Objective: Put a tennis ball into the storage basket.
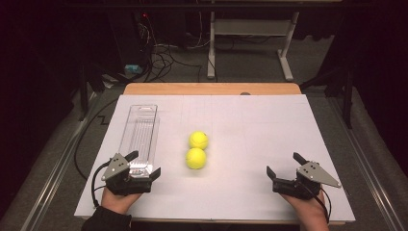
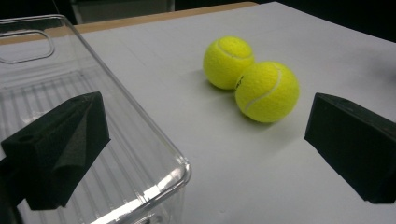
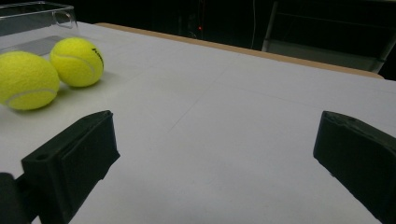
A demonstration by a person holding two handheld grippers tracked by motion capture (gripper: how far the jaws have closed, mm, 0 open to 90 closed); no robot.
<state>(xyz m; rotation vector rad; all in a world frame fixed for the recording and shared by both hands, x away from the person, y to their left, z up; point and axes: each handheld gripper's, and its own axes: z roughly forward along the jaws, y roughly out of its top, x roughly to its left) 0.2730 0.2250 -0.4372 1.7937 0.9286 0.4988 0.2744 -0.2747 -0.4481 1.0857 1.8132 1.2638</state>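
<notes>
Two tennis balls (image 1: 197, 149) lie touching mid-table, just right of the clear bin (image 1: 139, 137). Left gripper (image 1: 144, 166) and right gripper (image 1: 285, 166) rest wide-jawed, empty. Advise taking the nearer ball (image 2: 266, 91) first — jaws straddling it squarely — without nudging its neighbour.

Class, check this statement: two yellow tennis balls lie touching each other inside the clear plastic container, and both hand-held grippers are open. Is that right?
Not quite. The two tennis balls, one behind the other, touch, but they lie on the white tabletop beside the clear plastic container, not inside it, as the high view shows. The left hand-held gripper and the right hand-held gripper are indeed open.
</notes>
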